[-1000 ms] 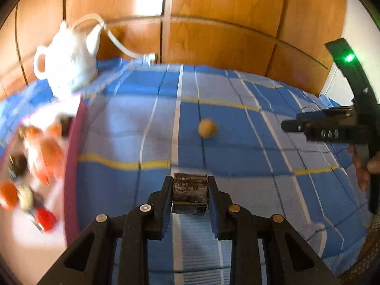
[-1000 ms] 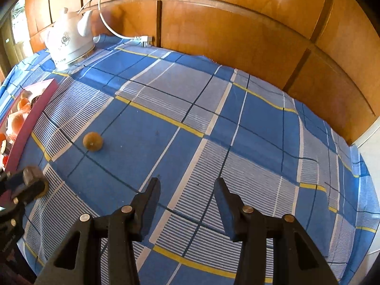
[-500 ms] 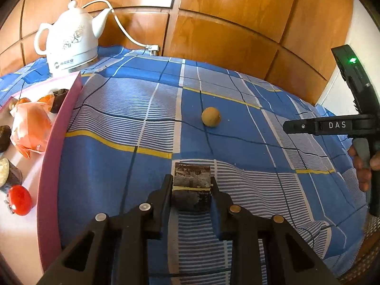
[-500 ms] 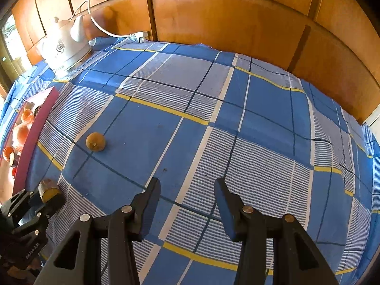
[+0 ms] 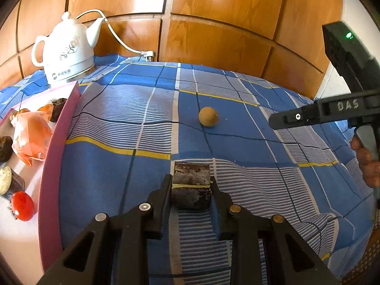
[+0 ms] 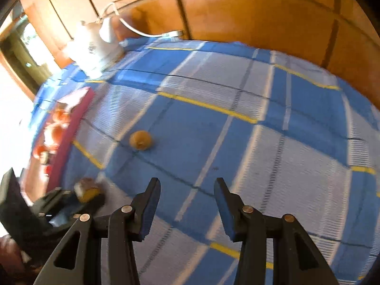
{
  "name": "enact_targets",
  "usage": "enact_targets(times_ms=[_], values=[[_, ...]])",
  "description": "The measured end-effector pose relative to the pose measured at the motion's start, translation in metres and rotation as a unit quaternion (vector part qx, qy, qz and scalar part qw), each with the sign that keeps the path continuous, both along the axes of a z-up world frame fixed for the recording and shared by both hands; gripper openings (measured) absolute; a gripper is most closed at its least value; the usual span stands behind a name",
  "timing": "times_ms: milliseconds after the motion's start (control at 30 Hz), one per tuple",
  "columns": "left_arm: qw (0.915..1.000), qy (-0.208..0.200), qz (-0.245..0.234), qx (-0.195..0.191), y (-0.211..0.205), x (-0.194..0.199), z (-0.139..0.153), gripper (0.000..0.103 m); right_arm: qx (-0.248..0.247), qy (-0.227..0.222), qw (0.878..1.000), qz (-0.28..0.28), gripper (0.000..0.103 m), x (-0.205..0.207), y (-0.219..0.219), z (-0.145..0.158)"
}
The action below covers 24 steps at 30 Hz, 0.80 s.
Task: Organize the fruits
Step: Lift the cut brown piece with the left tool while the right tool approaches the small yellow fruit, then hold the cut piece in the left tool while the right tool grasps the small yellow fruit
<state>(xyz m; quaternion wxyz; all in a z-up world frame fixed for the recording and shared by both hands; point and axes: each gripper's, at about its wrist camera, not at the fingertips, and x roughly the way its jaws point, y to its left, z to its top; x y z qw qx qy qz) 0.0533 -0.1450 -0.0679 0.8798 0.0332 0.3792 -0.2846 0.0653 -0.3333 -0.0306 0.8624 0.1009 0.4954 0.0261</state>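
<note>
My left gripper (image 5: 191, 187) is shut on a dark brown fruit piece (image 5: 191, 181) with a thin yellow band, held just above the blue checked cloth. In the right wrist view the same piece (image 6: 86, 191) shows a yellow cut end at the lower left. A small round tan fruit (image 5: 208, 116) lies alone on the cloth, beyond the held piece. My right gripper (image 6: 187, 182) is open with nothing between its fingers, and the tan fruit (image 6: 140, 139) sits ahead of it to the left. It enters the left wrist view from the right (image 5: 280, 120), held by a hand.
A pink-rimmed tray (image 5: 51, 166) along the left edge holds a red tomato (image 5: 22, 206), an orange wrapped fruit (image 5: 30, 135) and dark pieces. A white kettle (image 5: 67, 52) with its cord stands at the back left, against wooden panels.
The right wrist view has swung left and down and is blurred; the tan fruit now sits nearer its middle. The left gripper keeps its hold on the dark piece and barely moves.
</note>
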Motion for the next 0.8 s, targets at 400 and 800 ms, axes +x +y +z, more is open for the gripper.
enact_targets(times_ms=[400, 800], values=[[0.9999, 0.008, -0.002, -0.015, 0.003, 0.002, -0.001, 0.028, -0.028, 0.0, 0.998, 0.053, 0.047, 0.061, 0.055, -0.005], [0.9997, 0.009, -0.005, -0.02, 0.005, 0.004, -0.001, 0.028, -0.093, 0.021, 0.989, 0.115, 0.027, 0.048, 0.071, -0.011]])
